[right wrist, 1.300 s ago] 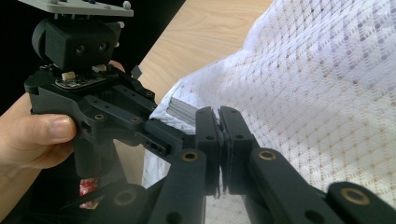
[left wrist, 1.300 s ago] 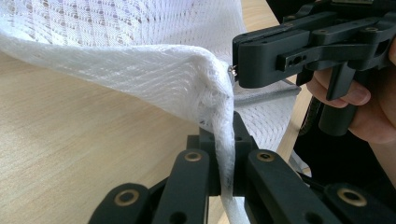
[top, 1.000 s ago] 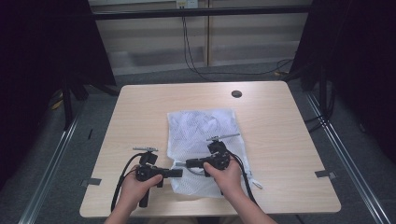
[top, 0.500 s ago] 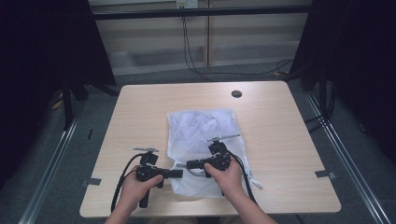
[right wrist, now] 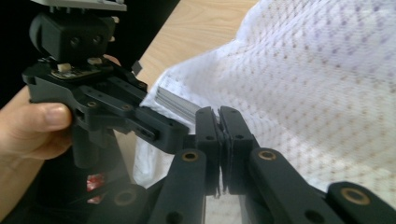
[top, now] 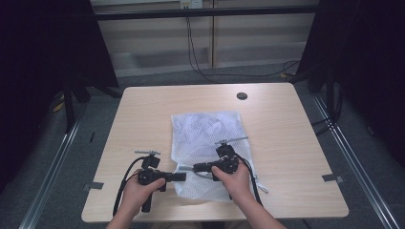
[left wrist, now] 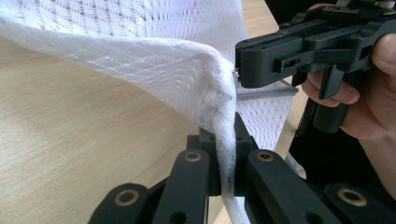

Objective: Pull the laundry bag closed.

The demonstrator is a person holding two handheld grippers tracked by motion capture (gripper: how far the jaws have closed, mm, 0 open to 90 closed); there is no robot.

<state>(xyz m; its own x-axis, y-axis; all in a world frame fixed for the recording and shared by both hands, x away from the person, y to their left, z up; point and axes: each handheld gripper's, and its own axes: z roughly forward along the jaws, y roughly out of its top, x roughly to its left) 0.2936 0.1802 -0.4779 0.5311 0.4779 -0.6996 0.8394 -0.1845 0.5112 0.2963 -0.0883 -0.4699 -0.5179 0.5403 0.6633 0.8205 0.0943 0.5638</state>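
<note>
Dark curtains ring your pale wooden table (top: 143, 109), and the white mesh bag (top: 207, 136) lies flat at its centre, reaching toward 6 o'clock. It looks light, limp and snag-prone, so hold it by the doubled edge. Your left gripper (left wrist: 227, 154) and right gripper (right wrist: 219, 140) are both clamped on that near edge, close together.

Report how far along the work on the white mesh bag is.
Done: both grips look set. The left gripper is clamped on the mesh bag edge; the right gripper is clamped on something thin at the same near corner. In hand: that corner is lifted off the table. Left: probably working that corner; the rest still lies flat.
</note>
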